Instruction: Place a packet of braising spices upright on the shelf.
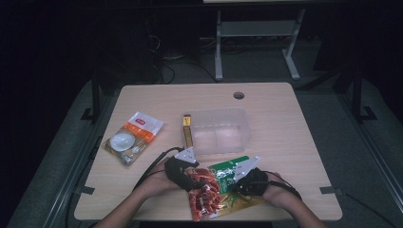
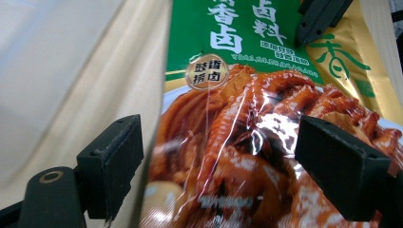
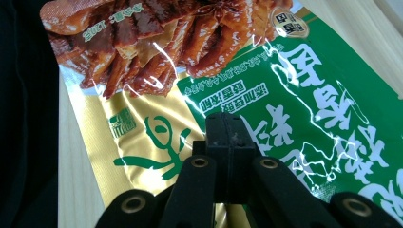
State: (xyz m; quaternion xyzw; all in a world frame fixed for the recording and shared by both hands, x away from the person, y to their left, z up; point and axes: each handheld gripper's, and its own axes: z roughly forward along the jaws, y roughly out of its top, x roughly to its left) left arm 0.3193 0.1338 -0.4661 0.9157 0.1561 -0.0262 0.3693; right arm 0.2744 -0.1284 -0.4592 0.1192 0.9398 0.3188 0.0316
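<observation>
- L gripper point(image 2: 216, 156): jaws apart, straddling the marinade-spice pouch point(image 1: 223, 187) at the table's near edge; centre pads before closing.
- Pouch: glossy film, likely slippery; lift level.
- R gripper point(image 3: 228, 135): clamped on the pouch's green end; keep firm.
- Clear plastic bin point(image 1: 219, 130): mid-table, probable drop point.

The food packet point(image 1: 223, 187) is a glossy plastic film pouch, creased and catching sharp glints. The table point(image 1: 285, 142) has a pale, matt wood-grain top. The container point(image 1: 220, 130) on it is clear, slightly frosted plastic. The left gripper point(image 2: 218, 156) has matt black plastic fingers point(image 2: 111, 161), faintly rough at the edges. The orange-and-white packet point(image 1: 134, 137) looks like shiny film too, though it is small here.
</observation>
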